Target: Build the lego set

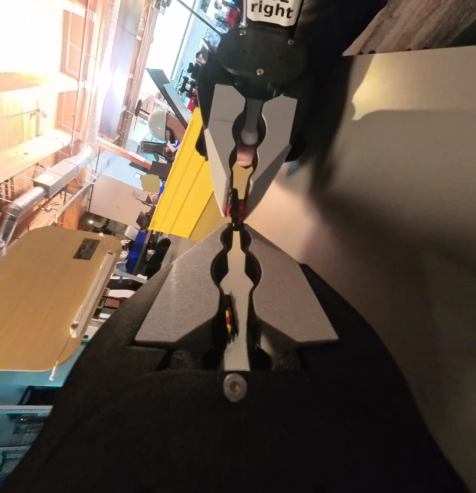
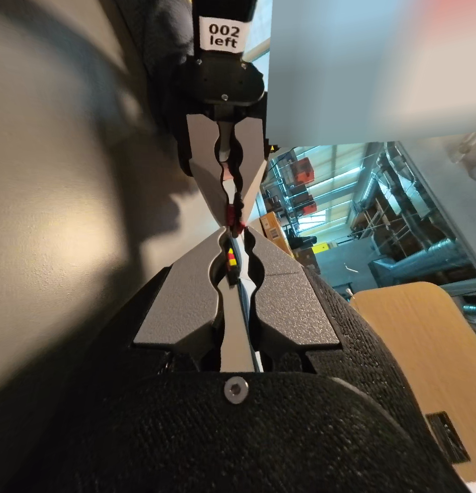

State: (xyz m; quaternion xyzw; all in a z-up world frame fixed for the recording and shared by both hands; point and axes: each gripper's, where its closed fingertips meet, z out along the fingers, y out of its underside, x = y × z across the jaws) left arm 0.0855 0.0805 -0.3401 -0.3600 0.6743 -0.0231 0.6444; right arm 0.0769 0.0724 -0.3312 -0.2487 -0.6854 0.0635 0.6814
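Note:
My two grippers meet tip to tip in the air beside the grey table (image 1: pixel 405 240). In the left wrist view my left gripper (image 1: pixel 237 227) is closed on the near end of a small black and red lego assembly (image 1: pixel 235 206). The right gripper (image 1: pixel 235 213) comes in from the top and pinches the far end. In the right wrist view my right gripper (image 2: pixel 236 230) holds the same assembly (image 2: pixel 233 216), with the left gripper (image 2: pixel 235 222) opposite. A black, yellow and red piece (image 2: pixel 231 260) shows in the gap between my fingers, and also in the left wrist view (image 1: pixel 229 318); I cannot tell whether it is gripped.
The grey table also shows in the right wrist view (image 2: pixel 58 213). A tan wooden board (image 1: pixel 45 293) stands beside the table and shows in the right wrist view too (image 2: pixel 418 346). A yellow box (image 1: pixel 183 181) lies behind the grippers. A workshop with shelves and ducts fills the background. The tips of both grippers are at nearly the same place.

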